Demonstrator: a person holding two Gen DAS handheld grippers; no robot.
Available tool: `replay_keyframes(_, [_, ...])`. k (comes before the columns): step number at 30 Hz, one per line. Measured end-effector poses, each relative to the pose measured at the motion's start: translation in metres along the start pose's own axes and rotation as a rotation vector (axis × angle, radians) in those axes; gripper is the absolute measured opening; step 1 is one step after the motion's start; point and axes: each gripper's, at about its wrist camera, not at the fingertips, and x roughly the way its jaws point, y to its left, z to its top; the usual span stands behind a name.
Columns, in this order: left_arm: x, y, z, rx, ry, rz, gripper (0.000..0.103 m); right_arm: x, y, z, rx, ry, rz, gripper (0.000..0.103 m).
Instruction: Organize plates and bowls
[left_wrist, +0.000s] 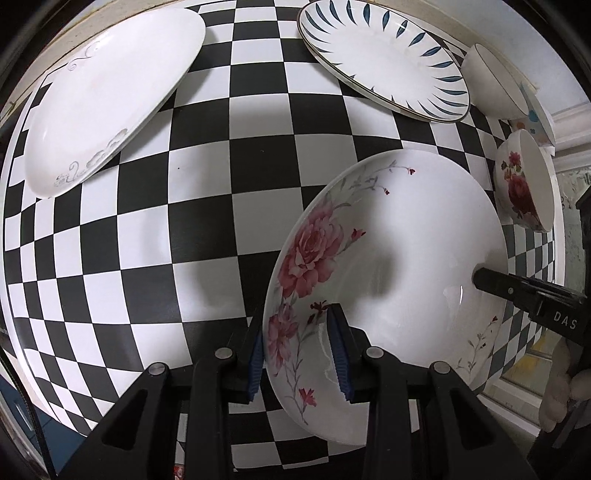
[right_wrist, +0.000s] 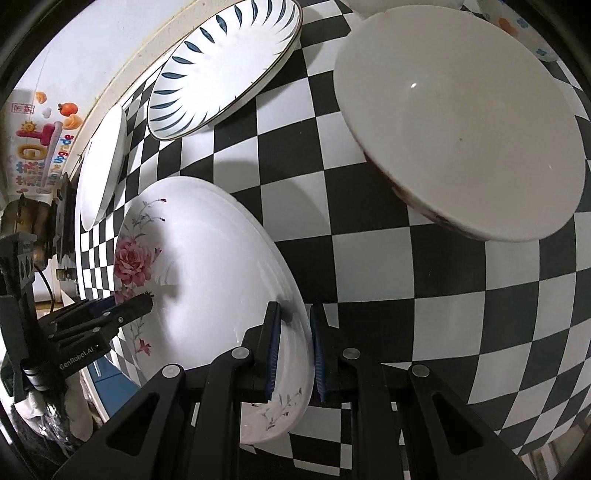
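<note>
A white plate with pink roses is held between both grippers over the checkered table. My left gripper straddles its near rim with blue pads on both faces. My right gripper straddles the opposite rim; it also shows in the left wrist view. A blue-leaf plate and a plain white plate lie on the table. A rose bowl and a plain white bowl stand to the right.
The black-and-white checkered table fills both views. A cup with coloured dots stands beyond the bowls. A wall with stickers runs along the table's far edge.
</note>
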Motion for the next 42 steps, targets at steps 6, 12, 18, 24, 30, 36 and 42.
replay_keyframes(6, [0.003,0.0,-0.008,-0.029,0.007,0.013,0.029,0.0,0.001,0.002,-0.025,0.012,0.006,0.018])
replay_keyframes(12, [0.003,0.002,-0.009,-0.087,0.007,0.001,0.029,-0.002,-0.003,0.005,-0.007,0.025,0.043,0.019])
replay_keyframes(18, [-0.055,0.019,-0.016,-0.133,-0.122,0.001,0.03,-0.041,0.01,-0.001,-0.035,-0.021,-0.033,0.022])
replay_keyframes(24, [-0.112,0.074,0.005,-0.178,-0.235,-0.017,0.04,-0.082,0.071,0.019,-0.086,-0.099,-0.013,0.058])
replay_keyframes(30, [-0.118,0.162,0.062,-0.258,-0.236,-0.006,0.041,-0.061,0.154,0.08,-0.097,-0.114,0.122,0.059])
replay_keyframes(36, [-0.089,0.232,0.108,-0.323,-0.172,0.002,0.041,0.009,0.218,0.145,-0.092,-0.053,0.125,0.059])
replay_keyframes(42, [-0.055,0.262,0.135,-0.323,-0.099,-0.037,0.041,0.059,0.236,0.181,-0.088,0.002,0.078,0.058])
